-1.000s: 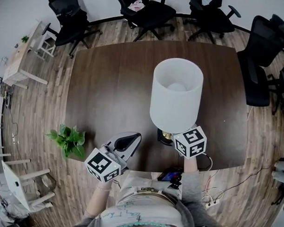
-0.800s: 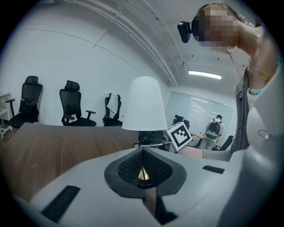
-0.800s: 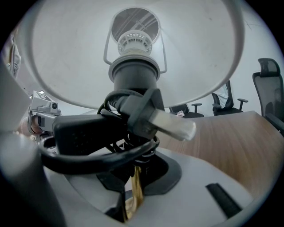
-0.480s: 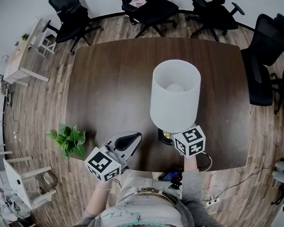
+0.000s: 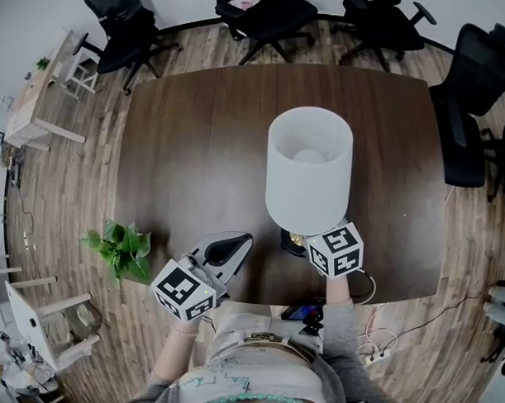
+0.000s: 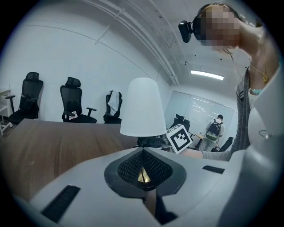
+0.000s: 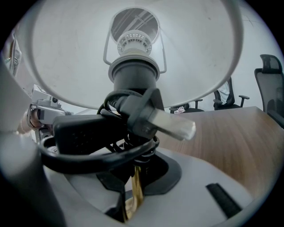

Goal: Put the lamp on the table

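Dark wood table point(image 5: 180, 153), office chairs point(image 5: 118, 35) round it. The right gripper point(image 7: 131, 199) is clamped on the brass stem point(image 7: 135, 179) of the lamp point(image 5: 309, 170). A coiled cord point(image 7: 88, 150) sits just above the jaws, and the white shade point(image 7: 199, 53) is overhead. Whether the base touches the table is unclear. The left gripper point(image 6: 143, 174) is clenched on nothing, with the lamp ahead and right of its jaws.

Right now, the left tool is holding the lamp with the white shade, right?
Not quite. It is the right tool that is holding the lamp with the white shade. The right gripper view shows it shut on the lamp. The left tool is shut with nothing in it.
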Tool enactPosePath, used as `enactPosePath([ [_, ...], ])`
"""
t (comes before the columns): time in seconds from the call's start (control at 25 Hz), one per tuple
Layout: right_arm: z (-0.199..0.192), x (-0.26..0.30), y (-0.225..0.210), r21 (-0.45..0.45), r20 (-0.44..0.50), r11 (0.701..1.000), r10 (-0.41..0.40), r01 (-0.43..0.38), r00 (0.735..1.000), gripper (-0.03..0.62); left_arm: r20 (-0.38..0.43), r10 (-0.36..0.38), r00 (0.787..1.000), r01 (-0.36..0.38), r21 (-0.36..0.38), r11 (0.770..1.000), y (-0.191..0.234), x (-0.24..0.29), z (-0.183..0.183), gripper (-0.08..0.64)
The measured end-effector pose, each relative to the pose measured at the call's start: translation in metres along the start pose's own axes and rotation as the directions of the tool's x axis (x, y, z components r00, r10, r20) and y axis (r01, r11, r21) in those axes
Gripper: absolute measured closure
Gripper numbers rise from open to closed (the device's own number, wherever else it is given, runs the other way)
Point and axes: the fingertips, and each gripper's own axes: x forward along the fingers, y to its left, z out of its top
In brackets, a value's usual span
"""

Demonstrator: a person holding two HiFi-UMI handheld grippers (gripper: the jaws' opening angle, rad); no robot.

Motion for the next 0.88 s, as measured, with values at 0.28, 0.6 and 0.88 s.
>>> enactPosePath([
  [0.28, -0.001, 0.003, 0.001, -0.005, 0.001, 1.0, 0.011, -0.011, 1.0, 0.545, 0.038, -0.002, 0.999, 0.003, -0.013, 1.0, 0.005, 0.005, 0.008, 0.548],
  [0.6, -0.001, 0.005, 0.003, -0.016, -0.016, 1.0, 0.018, -0.018, 1.0, 0.545, 0.103, -0.023, 0.994, 0.022, 0.014, 1.0, 0.005, 0.014, 0.04, 0.548],
  [0.88, 0.0, 0.005, 0.002, -0.009, -0.016, 1.0, 0.017, -0.017, 1.0, 0.543, 0.123, -0.019, 0.992, 0.017, 0.011, 1.0, 0.007, 0.016, 0.049, 0.548],
])
